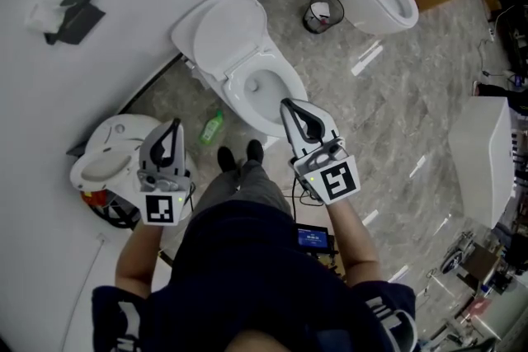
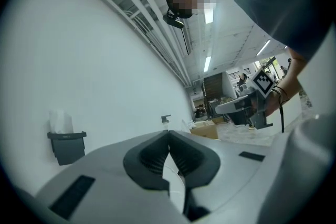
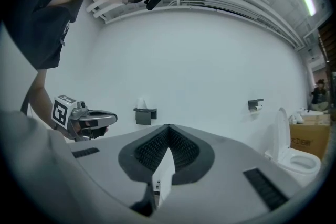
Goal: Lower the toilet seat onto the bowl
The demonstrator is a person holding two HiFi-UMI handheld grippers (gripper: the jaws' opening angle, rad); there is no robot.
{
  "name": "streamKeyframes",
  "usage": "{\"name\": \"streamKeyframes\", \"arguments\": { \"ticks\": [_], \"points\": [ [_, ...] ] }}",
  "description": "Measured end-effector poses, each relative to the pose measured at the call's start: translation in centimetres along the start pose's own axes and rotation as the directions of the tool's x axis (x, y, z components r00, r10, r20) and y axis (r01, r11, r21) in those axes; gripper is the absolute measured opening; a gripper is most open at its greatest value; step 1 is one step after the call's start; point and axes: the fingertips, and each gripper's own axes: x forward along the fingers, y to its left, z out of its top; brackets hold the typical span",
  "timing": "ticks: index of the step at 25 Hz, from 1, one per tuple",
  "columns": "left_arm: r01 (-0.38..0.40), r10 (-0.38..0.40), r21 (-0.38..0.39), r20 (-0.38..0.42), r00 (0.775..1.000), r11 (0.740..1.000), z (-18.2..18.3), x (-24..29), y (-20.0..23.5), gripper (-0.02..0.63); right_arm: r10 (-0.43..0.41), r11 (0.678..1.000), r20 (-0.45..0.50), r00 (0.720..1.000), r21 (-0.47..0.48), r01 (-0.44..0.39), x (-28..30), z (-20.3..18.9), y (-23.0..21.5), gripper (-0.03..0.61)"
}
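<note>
Currently | left tool (image 1: 174, 125): grey jaws together, nothing between | right tool (image 1: 286, 105): jaws together, empty, tips just before the bowl's near rim | green plastic bottle (image 1: 211, 128): lying on grey marbled floor (image 1: 355, 111) left of bowl | white ring-shaped toilet seat (image 1: 238, 91): appears flat on white ceramic bowl (image 1: 266, 86), white oval lid (image 1: 227, 29) raised behind.
</note>
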Motion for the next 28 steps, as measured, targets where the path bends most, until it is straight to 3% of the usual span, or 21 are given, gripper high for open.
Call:
{"name": "streamKeyframes", "arguments": {
  "ticks": [18,28],
  "points": [
    [-0.068,0.067,0.001,0.081,0.994,0.998,3.7,-2.5,2.1,0.025,-0.053,0.994,0.054,0.997,-0.095,0.058,-1.3,3.7,2.8,0.018],
    [-0.092,0.091,0.007,0.085,0.992,0.996,4.4,-3.7,2.5,0.025,-0.088,0.986,0.051,0.995,-0.136,0.094,-1.6,4.6,2.8,0.018]
  ]
}}
